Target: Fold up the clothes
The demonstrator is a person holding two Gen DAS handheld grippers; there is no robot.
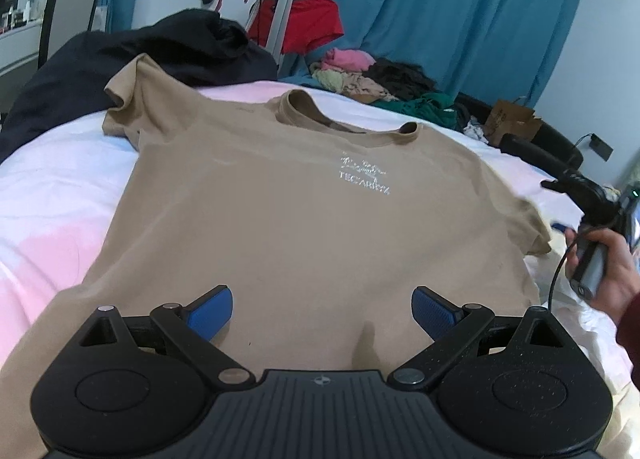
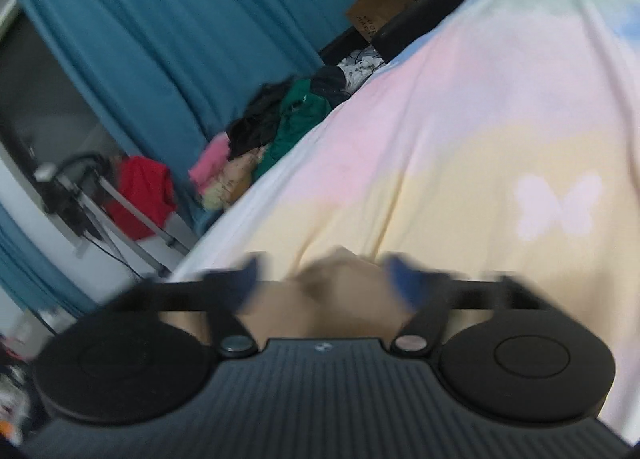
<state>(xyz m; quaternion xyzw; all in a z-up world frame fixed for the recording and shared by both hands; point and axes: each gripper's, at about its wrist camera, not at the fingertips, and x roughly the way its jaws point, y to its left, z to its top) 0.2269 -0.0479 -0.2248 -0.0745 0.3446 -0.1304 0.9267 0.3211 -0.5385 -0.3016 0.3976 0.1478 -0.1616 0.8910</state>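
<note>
Blue ribbed claw (image 1: 322,313) pads spread above smooth tan T-shirt (image 1: 280,211).

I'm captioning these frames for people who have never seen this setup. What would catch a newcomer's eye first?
First, the tan T-shirt, spread flat and front-up across the pastel bedsheet, filling the left wrist view. Next, the left hand-held gripper, its blue pads wide apart above the shirt's hem. In the blurred right wrist view, the right hand-held gripper has a bunch of tan cloth between its pads; behind the bed hang teal curtains.
</note>
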